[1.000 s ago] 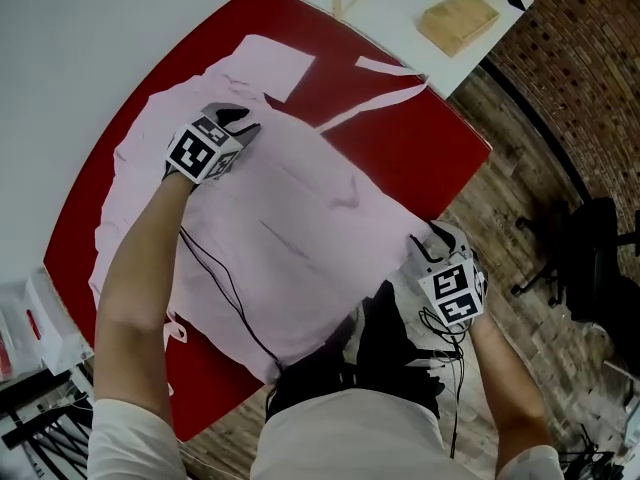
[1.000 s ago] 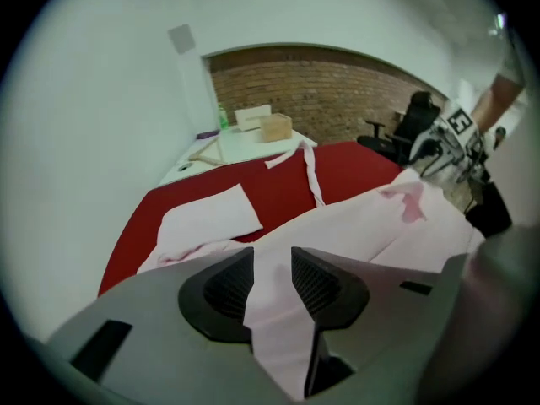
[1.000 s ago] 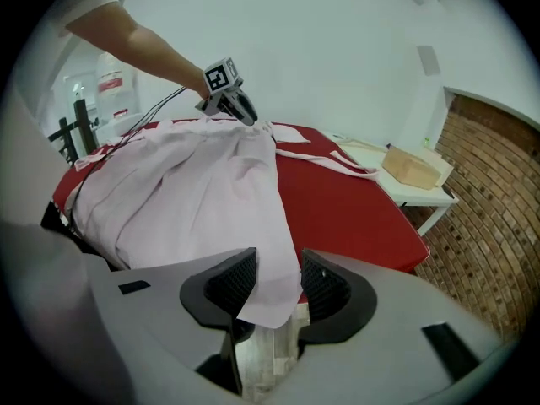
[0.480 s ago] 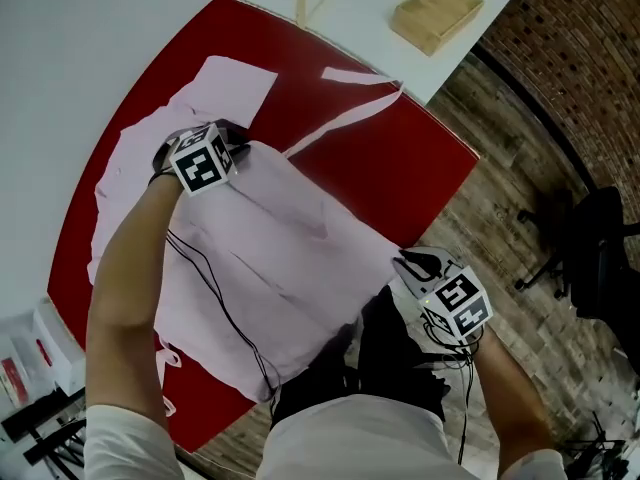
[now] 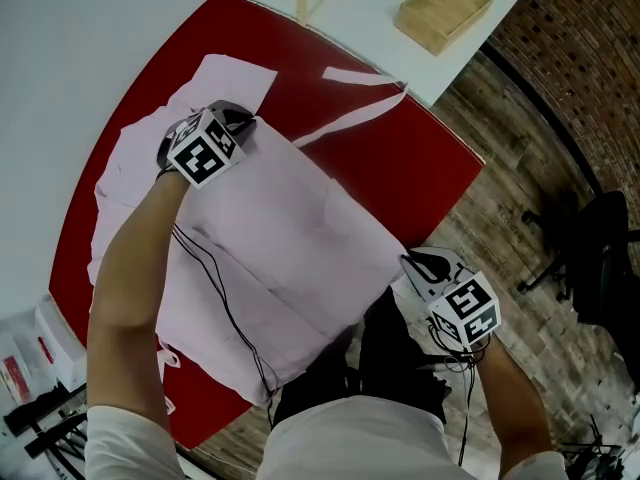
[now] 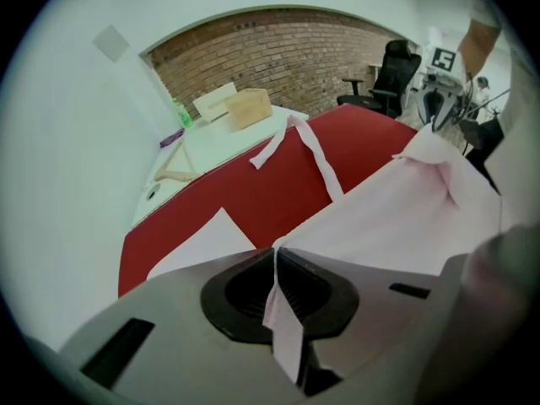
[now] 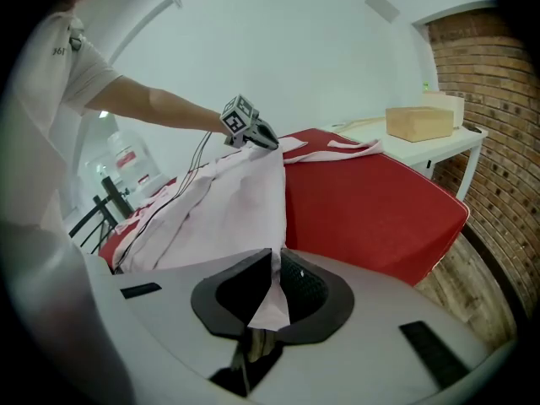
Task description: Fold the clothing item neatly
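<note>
shirt [image 5: 290, 218] pinched, left gripper [image 5: 240, 121], right gripper [image 5: 412, 262] just closing

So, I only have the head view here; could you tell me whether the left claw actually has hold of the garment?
Observer: Yes. In the left gripper view the left claw has just closed on a thin fold of the pink garment, and fabric sticks out between its jaws.
Operator: Thank you. And the right one, please?
Observer: The right gripper view shows the right claw pinching a corner of it too. Its jaws have just been closing.
Operator: Is the edge between them lying flat?
Observer: No. From the right gripper view that edge rises off the red table toward the left claw.
</note>
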The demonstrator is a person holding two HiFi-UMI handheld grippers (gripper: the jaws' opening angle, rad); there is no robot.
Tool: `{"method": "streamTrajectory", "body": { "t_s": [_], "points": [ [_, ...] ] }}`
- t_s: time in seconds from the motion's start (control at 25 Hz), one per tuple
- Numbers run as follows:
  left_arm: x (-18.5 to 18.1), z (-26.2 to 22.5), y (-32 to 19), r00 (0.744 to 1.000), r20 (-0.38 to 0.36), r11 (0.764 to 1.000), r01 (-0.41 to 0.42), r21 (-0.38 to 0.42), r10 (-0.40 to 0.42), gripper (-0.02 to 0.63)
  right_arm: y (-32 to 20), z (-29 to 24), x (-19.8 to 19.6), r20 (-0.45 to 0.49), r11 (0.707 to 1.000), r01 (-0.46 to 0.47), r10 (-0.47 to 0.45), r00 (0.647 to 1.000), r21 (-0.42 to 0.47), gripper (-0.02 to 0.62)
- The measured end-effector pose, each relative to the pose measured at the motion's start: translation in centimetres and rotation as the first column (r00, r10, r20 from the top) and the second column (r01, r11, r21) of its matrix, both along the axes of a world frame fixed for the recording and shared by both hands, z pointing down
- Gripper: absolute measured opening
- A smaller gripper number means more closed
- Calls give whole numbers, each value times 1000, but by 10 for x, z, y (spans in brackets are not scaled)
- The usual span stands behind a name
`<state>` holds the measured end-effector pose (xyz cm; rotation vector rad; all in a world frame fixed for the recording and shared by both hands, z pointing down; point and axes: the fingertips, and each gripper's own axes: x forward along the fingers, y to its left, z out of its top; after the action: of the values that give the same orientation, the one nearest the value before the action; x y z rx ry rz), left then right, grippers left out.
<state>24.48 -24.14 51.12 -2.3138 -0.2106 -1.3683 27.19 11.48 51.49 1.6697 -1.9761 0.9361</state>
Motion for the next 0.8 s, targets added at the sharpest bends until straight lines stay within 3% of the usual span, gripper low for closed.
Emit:
{"method": "streamTrajectory", "body": {
  "t_s": [0.32, 0.56, 0.8],
  "points": [
    [5, 12, -3, 999, 15, 999, 32, -6, -32, 17, -1, 6, 5, 21, 1000, -24, 24, 999, -14, 41],
    [3, 16, -2, 995, 0, 992, 99, -72, -100, 20, 0, 8, 5, 21, 1000, -26, 26, 999, -12, 44],
    [-7, 8, -10, 987, -35, 983, 155, -96, -159, 71, 3, 8, 13, -18, 999, -46, 46, 999, -8, 90]
  ]
}}
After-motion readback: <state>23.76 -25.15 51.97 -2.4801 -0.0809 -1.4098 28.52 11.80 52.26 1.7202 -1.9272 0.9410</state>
